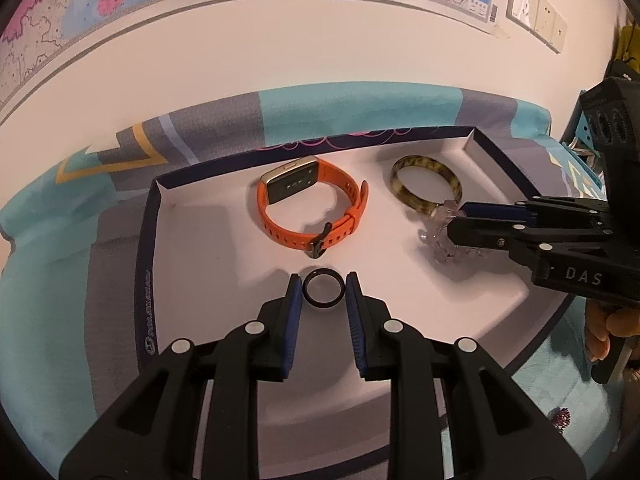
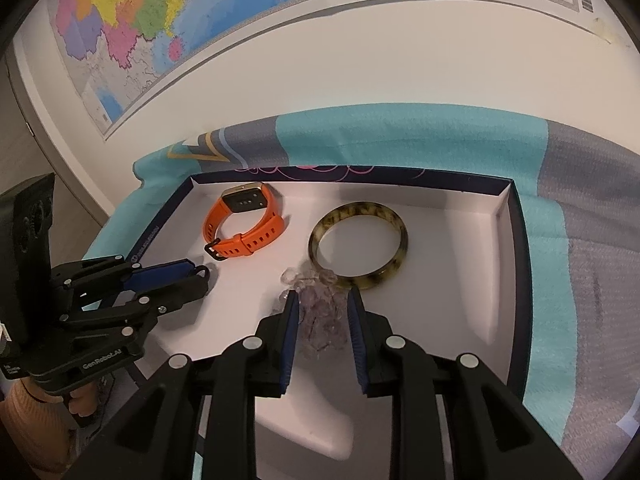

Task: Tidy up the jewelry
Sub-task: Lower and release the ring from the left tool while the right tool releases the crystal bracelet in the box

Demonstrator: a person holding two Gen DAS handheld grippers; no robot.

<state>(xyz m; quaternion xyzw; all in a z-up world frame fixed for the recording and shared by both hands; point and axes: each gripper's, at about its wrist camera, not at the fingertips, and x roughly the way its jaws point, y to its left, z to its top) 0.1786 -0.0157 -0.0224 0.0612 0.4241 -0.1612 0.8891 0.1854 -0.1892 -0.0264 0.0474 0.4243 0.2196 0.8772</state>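
A white tray with a dark blue rim (image 1: 146, 240) (image 2: 516, 240) lies on a teal and grey cloth. In it are an orange smartwatch (image 1: 312, 208) (image 2: 244, 224) and a mottled yellow-brown bangle (image 1: 396, 184) (image 2: 402, 246). My left gripper (image 1: 323, 280) (image 2: 202, 276) hovers low over the tray's near left part, shut on a small black ring (image 1: 323, 286). A clear crystal bead bracelet (image 1: 438, 236) (image 2: 320, 316) rests on the tray floor, touching the bangle. It lies between the fingers of my right gripper (image 1: 456, 218) (image 2: 322, 300), whose pads stand slightly apart from it.
The cloth (image 1: 60, 280) (image 2: 580, 280) covers the table beyond the tray on every side. A wall with a large coloured map (image 2: 140, 20) rises right behind it. Wall sockets (image 1: 536, 16) sit at the upper right. A hand (image 1: 600, 332) holds the right gripper's handle.
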